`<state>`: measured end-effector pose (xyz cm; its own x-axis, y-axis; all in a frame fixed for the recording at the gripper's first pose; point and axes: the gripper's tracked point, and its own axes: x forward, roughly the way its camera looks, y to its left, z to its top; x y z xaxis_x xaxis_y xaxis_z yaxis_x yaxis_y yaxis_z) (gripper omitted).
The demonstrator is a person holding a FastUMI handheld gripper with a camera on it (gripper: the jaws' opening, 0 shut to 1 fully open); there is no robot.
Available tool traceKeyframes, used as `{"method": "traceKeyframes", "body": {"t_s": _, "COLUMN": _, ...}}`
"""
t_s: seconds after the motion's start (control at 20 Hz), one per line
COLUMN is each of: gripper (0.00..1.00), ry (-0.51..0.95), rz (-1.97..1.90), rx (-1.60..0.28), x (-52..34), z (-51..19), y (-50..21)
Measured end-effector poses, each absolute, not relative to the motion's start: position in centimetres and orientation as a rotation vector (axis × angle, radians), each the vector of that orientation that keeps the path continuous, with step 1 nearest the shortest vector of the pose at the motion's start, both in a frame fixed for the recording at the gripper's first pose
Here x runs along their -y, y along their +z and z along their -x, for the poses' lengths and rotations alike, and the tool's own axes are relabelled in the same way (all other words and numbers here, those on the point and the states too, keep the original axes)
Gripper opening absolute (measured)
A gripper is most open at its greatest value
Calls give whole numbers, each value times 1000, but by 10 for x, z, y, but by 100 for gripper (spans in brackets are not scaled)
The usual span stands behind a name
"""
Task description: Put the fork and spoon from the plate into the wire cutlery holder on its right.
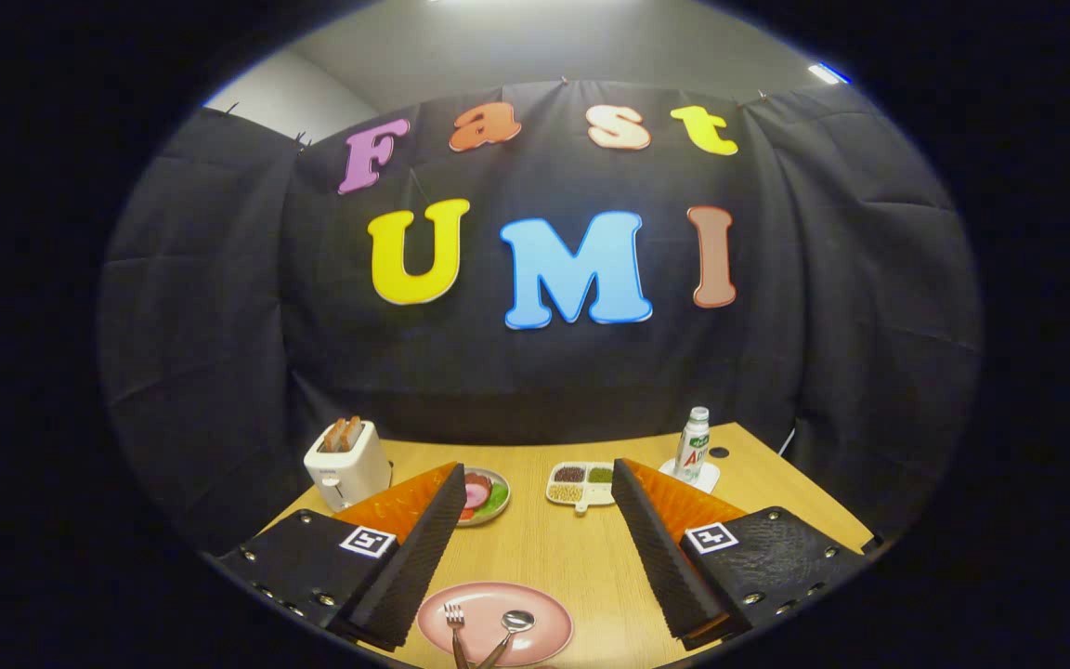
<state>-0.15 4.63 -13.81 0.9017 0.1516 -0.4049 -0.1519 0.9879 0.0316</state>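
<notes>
A pink plate (535, 609) lies on the wooden table low between my two fingers, close to me. On it rest a metal fork (453, 621) to the left and a metal spoon (511, 624) to its right, their handles meeting toward me. My gripper (538, 483) hovers above the table, open wide, with nothing between its black ribbed pads (424, 548). The fingertips reach well past the plate, toward the middle of the table.
At the table's far left stands a white toaster (347, 462) with toast in it. A small plate of food (487, 494) sits beside the left fingertip, a white divided tray (581, 484) by the right fingertip. A bottle (692, 444) stands on a white coaster beyond the right finger.
</notes>
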Motion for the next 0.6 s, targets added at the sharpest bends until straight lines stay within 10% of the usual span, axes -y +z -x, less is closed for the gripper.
{"method": "traceKeyframes", "body": {"t_s": 0.6, "gripper": 71, "ry": 219, "rz": -66, "rx": -1038, "x": -77, "z": 72, "y": -325}}
